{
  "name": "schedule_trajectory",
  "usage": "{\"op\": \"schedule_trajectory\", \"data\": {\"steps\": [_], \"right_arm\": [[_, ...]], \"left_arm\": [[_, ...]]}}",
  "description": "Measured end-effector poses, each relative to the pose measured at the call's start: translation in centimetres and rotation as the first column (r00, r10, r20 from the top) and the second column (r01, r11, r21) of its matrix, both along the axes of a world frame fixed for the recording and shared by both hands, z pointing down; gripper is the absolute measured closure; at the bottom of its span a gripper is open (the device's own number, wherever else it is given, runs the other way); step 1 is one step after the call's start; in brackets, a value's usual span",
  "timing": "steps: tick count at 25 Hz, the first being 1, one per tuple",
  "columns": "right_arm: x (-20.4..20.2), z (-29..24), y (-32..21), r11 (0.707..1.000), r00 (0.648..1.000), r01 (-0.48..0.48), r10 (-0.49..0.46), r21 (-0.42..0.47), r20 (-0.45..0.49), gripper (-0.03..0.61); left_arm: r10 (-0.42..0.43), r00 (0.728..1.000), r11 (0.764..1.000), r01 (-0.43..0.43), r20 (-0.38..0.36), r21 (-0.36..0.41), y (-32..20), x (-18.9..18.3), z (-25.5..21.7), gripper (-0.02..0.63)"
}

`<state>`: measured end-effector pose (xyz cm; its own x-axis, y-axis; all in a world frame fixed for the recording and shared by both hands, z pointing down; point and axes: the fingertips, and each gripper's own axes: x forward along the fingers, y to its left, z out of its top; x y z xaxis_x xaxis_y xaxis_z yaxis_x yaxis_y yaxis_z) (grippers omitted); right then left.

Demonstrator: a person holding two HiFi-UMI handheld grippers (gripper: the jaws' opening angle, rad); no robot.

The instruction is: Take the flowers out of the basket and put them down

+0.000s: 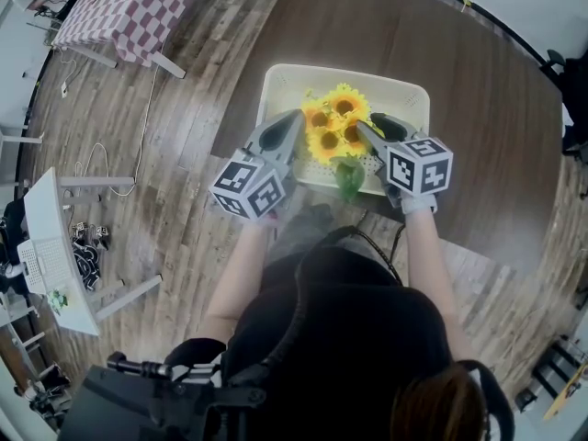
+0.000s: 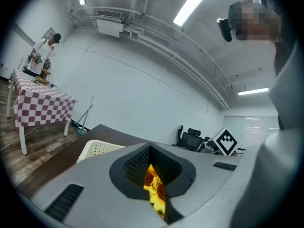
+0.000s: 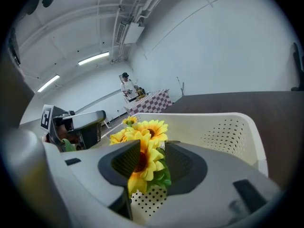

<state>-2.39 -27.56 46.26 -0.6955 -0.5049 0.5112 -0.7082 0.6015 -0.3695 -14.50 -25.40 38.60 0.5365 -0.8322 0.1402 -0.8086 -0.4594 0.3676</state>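
In the head view the left gripper comes in from 8 o'clock, its tips against the left edge of the flowers. Its jaws are clenched. In its own view only a thin sliver of yellow bloom shows through the slit, and I cannot tell whether a petal is pinched there.

The flowers sit in the cream basket on the dark tabletop. Their heads are bunched in the middle of the near half. The bunch seems to run from 12 to 6 o'clock, with its green end hanging toward the near rim.

The right gripper reaches in from 4 o'clock, jaws released and wide. In its own view a sunflower head stands right in the gap, ahead at 12 o'clock, with the pads clear of it. The right gripper looks better placed for the lift: close here, then rise over the basket wall.
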Motion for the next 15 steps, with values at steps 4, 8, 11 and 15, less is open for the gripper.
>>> {"op": "schedule_trajectory", "data": {"steps": [4, 8, 11, 15], "right_arm": [[-0.3, 0.6, 0.2, 0.999, 0.999, 0.003, -0.002, -0.048, 0.033, 0.413], [-0.5, 0.9, 0.4, 0.996, 0.998, 0.005, 0.001, -0.084, 0.07, 0.453], [-0.6, 0.8, 0.4, 0.995, 0.996, 0.01, -0.001, -0.101, 0.091, 0.491], [-1.0, 0.9, 1.1, 0.993, 0.992, 0.02, -0.006, -0.116, 0.122, 0.544]], "left_arm": [[0.003, 1.0, 1.0, -0.003, -0.005, -0.01, -0.2, -0.2, 0.2, 0.612], [0.018, 1.0, 1.0, -0.018, -0.007, -0.023, -0.2, 0.1, 0.6, 0.612], [0.026, 1.0, 0.999, -0.026, -0.004, -0.035, -0.4, 0.2, 0.7, 0.612], [0.032, 0.999, 0.998, -0.032, -0.005, -0.047, 0.0, 0.1, 1.1, 0.612]]}}
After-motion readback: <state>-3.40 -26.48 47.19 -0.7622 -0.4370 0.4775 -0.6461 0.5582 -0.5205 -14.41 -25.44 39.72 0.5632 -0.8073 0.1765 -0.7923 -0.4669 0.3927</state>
